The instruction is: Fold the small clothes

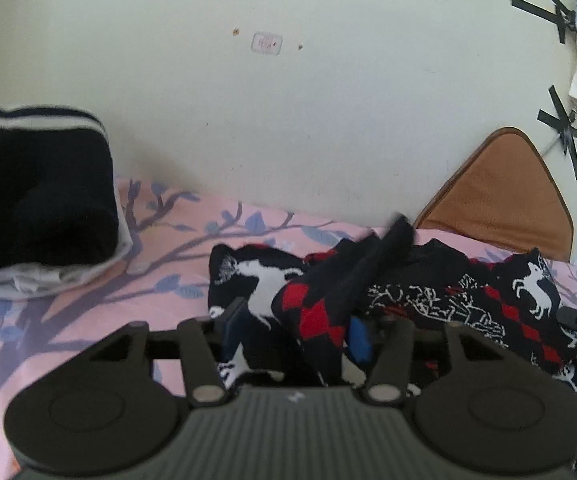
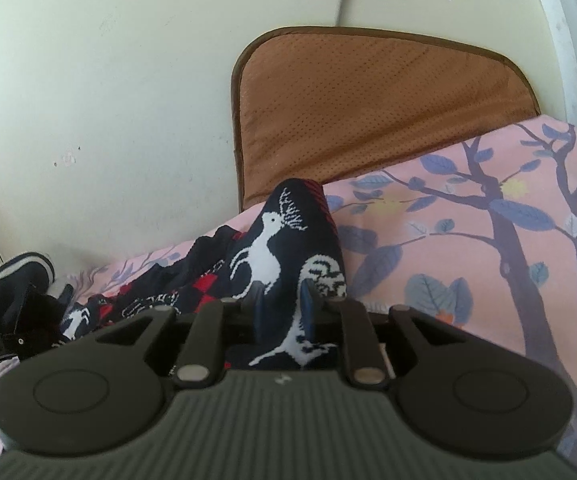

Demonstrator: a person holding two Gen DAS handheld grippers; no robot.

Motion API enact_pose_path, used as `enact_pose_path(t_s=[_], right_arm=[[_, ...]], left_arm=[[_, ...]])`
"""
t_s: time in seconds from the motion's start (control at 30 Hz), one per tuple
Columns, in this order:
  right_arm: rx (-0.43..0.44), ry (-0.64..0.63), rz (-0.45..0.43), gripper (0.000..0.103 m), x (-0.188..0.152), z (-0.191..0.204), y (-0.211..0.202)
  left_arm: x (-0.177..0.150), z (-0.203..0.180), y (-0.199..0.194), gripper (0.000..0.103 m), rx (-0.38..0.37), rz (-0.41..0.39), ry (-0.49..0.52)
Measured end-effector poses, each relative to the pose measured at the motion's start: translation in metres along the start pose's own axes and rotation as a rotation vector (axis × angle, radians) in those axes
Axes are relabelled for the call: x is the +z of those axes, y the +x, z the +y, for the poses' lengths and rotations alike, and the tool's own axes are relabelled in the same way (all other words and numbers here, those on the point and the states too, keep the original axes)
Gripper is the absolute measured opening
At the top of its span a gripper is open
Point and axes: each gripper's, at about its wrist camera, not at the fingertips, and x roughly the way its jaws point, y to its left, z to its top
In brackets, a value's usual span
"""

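Right hand-held gripper (image 2: 282,312) pinches the crumpled navy sweater (image 2: 272,248) with white deer and red diamonds.

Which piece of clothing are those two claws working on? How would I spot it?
Look at the pink tree-print bedsheet along the cream wall. The crumpled dark knit garment lies there; white deer and red diamonds distinguish it from the plain navy folded stack.

A crumpled navy knit garment with white deer and red diamonds (image 1: 428,292) lies on the pink tree-printed bedsheet (image 1: 88,320). A folded stack of dark, white-striped clothes (image 1: 40,192) sits well to its left. A brown mesh cushion (image 1: 500,196) leans against the cream wall (image 1: 288,100) behind the garment, to its right.
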Motion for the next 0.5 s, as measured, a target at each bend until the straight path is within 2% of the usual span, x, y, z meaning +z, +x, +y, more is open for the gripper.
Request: enact_pose_path(t_s=[0.13,0.17,0.2,0.23,0.4,0.43,0.5], right_arm=[[0.005,0.007,-0.002,0.022,0.000,0.001,0.000],[0.007,0.010,-0.002,0.022,0.000,0.000,0.000],[0.009,0.013,-0.003,0.022,0.000,-0.001,-0.001],[0.011,0.016,-0.004,0.022,0.000,-0.001,-0.001],[0.012,0.020,-0.005,0.022,0.000,-0.001,-0.001],[0.013,0.021,-0.006,0.022,0.000,-0.002,-0.001],[0.013,0.025,-0.008,0.022,0.000,-0.002,-0.001]], left_arm=[[-0.001,-0.013,-0.001,0.050,0.027,-0.022,0.070],[-0.001,-0.016,0.000,0.043,0.035,-0.028,0.081],[-0.001,-0.018,0.000,0.031,0.032,-0.033,0.088],[0.000,-0.021,0.002,0.006,0.017,-0.027,0.097],[0.000,-0.061,0.004,0.006,-0.036,-0.040,0.228],[-0.002,-0.075,0.005,0.008,-0.071,-0.034,0.277],[-0.007,-0.096,0.010,0.026,-0.146,0.018,0.358]])
